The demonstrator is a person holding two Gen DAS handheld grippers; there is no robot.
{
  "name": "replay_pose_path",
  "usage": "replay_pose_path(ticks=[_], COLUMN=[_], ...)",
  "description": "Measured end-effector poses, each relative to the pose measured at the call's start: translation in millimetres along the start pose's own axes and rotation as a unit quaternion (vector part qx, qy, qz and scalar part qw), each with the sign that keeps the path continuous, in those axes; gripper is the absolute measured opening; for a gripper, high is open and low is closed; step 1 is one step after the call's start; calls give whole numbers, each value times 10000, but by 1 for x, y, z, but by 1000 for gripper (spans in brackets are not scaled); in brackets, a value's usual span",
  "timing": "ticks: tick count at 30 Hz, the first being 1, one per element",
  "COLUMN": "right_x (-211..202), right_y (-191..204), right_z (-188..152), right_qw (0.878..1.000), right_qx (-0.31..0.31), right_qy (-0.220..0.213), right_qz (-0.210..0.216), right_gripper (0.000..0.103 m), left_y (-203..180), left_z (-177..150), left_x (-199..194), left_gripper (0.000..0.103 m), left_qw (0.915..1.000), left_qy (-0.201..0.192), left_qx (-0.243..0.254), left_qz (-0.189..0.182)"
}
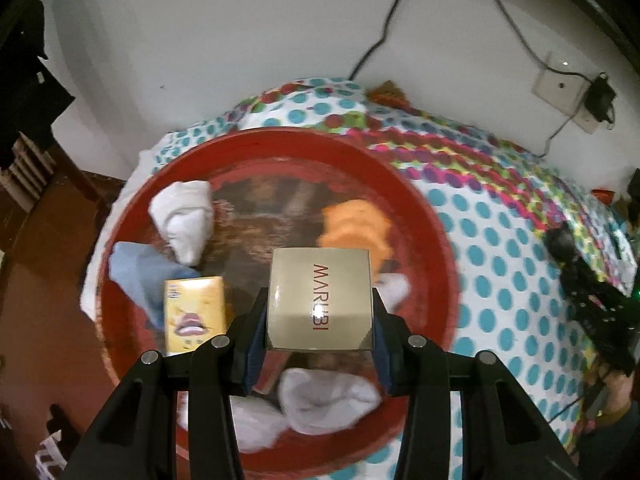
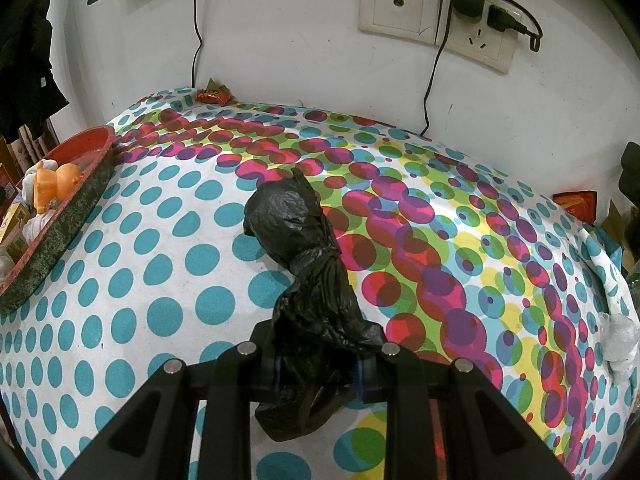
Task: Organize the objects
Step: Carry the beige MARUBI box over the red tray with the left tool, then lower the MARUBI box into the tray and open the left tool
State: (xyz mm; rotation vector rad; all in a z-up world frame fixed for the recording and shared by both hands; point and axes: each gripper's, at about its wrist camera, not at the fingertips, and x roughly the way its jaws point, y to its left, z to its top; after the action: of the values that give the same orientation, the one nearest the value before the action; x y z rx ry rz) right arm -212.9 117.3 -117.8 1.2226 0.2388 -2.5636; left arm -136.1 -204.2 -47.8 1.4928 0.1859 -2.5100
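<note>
My left gripper is shut on a beige box printed MARUBI, held above the round red tray. In the tray lie a yellow box, a blue cloth, rolled white socks, more white socks and an orange toy. In the right wrist view my right gripper is shut on the tail of a knotted black plastic bag, whose bundle rests on the dotted cloth. The tray shows at that view's left edge.
A wall with a socket plate, plugs and hanging cables stands behind the table. Wrappers lie at the far edge and a white wad at the right edge. The other gripper and hand show at the right of the left wrist view.
</note>
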Motion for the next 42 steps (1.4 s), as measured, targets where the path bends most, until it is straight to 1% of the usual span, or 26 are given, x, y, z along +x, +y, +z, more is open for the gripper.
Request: replay_pose_path(ticks=[2, 8, 14, 18, 33, 38, 42], right_x=[0, 0, 0, 0, 0, 0, 0], right_y=[1, 1, 0, 1, 1, 0, 2], right_z=[0, 0, 0, 0, 1, 1, 1], right_qw=[10000, 10000, 10000, 10000, 10000, 10000, 10000], right_qx=[-2, -5, -4, -6, -9, -4, -15], right_qy=[0, -1, 0, 1, 4, 3, 3], right_qz=[-2, -8, -9, -12, -19, -14, -29], right_gripper=[26, 26, 26, 26, 26, 26, 26], left_y=[9, 29, 35, 35, 25, 20, 23], left_z=[0, -1, -1, 2, 19, 21, 20], left_x=[4, 18, 36, 38, 50, 50, 51], left_gripper=[41, 41, 41, 41, 43, 44, 46], left_qw=[9999, 9996, 9991, 9992, 9991, 9987, 9987], left_qy=[43, 165, 328, 311, 380, 348, 404], left_qx=[-61, -209, -236, -240, 13, 186, 118], left_qz=[69, 76, 83, 52, 178, 332, 270])
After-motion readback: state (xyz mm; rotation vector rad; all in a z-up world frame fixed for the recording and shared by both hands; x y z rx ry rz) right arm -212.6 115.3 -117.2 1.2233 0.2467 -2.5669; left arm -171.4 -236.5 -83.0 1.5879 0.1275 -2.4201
